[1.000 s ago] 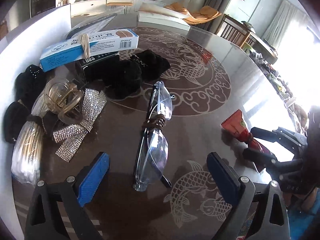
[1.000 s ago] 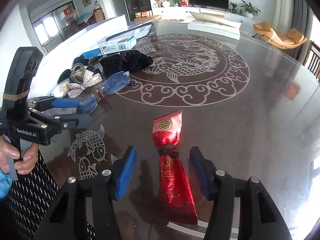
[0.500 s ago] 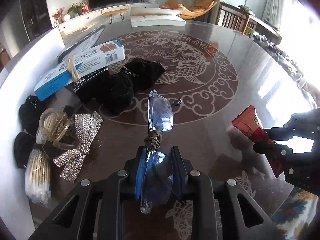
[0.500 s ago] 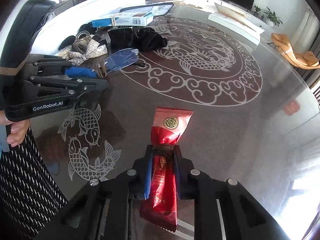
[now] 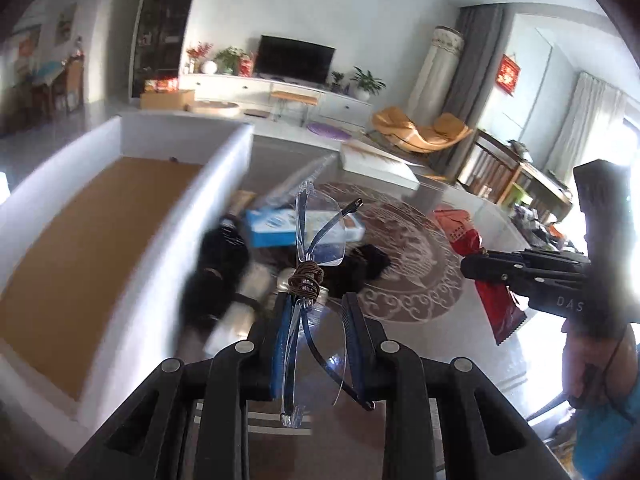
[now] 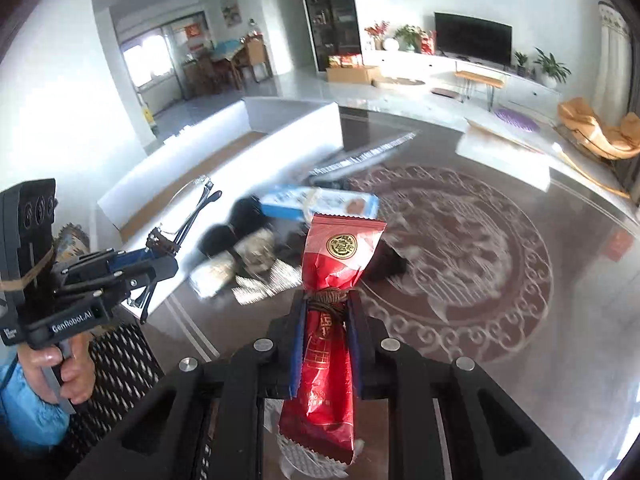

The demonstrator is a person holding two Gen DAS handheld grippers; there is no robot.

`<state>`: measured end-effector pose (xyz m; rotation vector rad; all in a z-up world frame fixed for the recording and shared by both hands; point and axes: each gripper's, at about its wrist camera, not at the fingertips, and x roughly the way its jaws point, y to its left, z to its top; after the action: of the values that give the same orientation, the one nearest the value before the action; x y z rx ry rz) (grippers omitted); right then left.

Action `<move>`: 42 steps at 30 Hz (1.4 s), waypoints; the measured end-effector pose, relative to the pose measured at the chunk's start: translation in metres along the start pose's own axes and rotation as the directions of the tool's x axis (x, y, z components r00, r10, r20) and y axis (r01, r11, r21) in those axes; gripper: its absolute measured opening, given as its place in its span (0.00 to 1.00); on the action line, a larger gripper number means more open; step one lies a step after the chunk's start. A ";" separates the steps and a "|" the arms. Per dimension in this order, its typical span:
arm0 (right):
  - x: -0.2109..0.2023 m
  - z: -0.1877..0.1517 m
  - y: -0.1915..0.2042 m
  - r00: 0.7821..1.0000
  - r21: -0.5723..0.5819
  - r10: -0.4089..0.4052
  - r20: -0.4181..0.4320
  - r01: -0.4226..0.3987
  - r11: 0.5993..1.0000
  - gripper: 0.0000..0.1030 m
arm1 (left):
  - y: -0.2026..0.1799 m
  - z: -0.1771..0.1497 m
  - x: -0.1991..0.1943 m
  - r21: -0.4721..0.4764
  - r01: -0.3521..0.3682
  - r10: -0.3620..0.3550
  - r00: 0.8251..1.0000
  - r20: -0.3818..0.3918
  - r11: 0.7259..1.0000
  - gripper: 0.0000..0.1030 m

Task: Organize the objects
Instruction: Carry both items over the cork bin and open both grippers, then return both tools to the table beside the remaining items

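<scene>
- Left gripper clamped on folded glasses, held above the table beside the white box.
- Right gripper clamped on red snack packet, off the table.

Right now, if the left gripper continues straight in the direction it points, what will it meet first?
Probably the blue box in the clutter beside the white tray, straight past the left gripper and its held glasses. Depth is unclear.

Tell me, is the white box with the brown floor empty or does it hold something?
Empty, as far as shown. In the left wrist view the white box shows only bare brown floor; its near part is out of frame.
</scene>
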<state>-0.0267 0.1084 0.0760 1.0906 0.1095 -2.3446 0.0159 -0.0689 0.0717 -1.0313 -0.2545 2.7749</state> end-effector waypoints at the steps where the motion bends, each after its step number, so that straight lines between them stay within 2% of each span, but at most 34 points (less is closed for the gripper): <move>1: 0.006 0.013 0.013 0.999 -0.007 0.031 0.013 -0.031 0.999 0.19 | 0.011 0.005 -0.008 -0.006 -0.051 0.051 0.999 0.012 0.999 0.25; 5: 0.030 0.055 0.066 0.990 -0.051 0.132 0.048 -0.130 0.990 0.19 | 0.059 0.019 -0.026 -0.055 -0.182 0.184 0.983 0.024 0.982 0.25; 10: 0.059 0.095 0.125 0.978 -0.105 0.200 0.059 -0.193 0.976 0.19 | 0.103 0.024 -0.036 -0.082 -0.288 0.291 0.957 0.019 0.954 0.25; 18: 0.112 0.124 0.180 0.970 -0.115 0.244 0.027 -0.239 0.964 0.19 | 0.149 0.028 -0.030 -0.082 -0.378 0.378 0.926 -0.005 0.922 0.25; 22: 0.154 0.128 0.190 0.972 -0.094 0.233 -0.019 -0.234 0.968 0.21 | 0.180 0.028 -0.004 -0.096 -0.404 0.397 0.914 -0.086 0.910 0.26; 23: 0.166 0.129 0.192 0.974 -0.084 0.222 -0.038 -0.225 0.971 0.24 | 0.191 0.026 0.006 -0.109 -0.402 0.389 0.913 -0.123 0.909 0.31; 24: 0.178 0.129 0.192 0.976 -0.064 0.210 -0.065 -0.214 0.975 0.38 | 0.204 0.023 0.014 -0.132 -0.402 0.380 0.910 -0.165 0.906 0.47; 25: 0.185 0.128 0.187 0.975 -0.041 0.207 -0.078 -0.210 0.977 0.57 | 0.212 0.019 0.020 -0.158 -0.407 0.375 0.906 -0.195 0.900 0.56; 26: 0.188 0.127 0.183 0.975 -0.019 0.209 -0.075 -0.211 0.977 0.64 | 0.220 0.015 0.021 -0.179 -0.408 0.373 0.906 -0.201 0.895 0.62; 29: 0.173 0.118 0.168 0.978 0.005 0.208 -0.020 -0.208 0.978 0.76 | 0.217 0.005 0.009 -0.196 -0.398 0.371 0.914 -0.162 0.896 0.63; 31: 0.156 0.106 0.154 0.986 -0.010 0.167 0.006 -0.167 0.986 0.83 | 0.205 0.001 0.002 -0.195 -0.398 0.378 0.916 -0.134 0.896 0.65; 32: 0.148 0.097 0.146 0.990 -0.021 0.142 0.017 -0.142 0.990 0.84 | 0.196 -0.002 -0.002 -0.196 -0.379 0.363 0.925 -0.114 0.904 0.66; 37: 0.107 0.029 0.085 0.998 -0.038 -0.046 0.045 0.048 0.998 0.88 | 0.142 -0.018 -0.021 -0.181 -0.229 0.231 0.973 -0.012 0.956 0.74; 40: 0.086 -0.014 0.036 0.987 0.008 -0.158 0.019 0.158 0.987 0.88 | 0.101 -0.020 -0.022 -0.146 -0.126 0.129 0.991 0.016 0.981 0.75; 42: 0.076 -0.043 0.008 0.970 0.024 -0.244 -0.015 0.245 0.969 0.88 | 0.073 -0.023 -0.017 -0.114 -0.059 0.061 0.998 0.016 0.992 0.75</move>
<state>-0.0332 0.0808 -0.0075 1.1616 0.2306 -2.5638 0.0361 -0.1408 0.0495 -1.0544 -0.3949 2.8552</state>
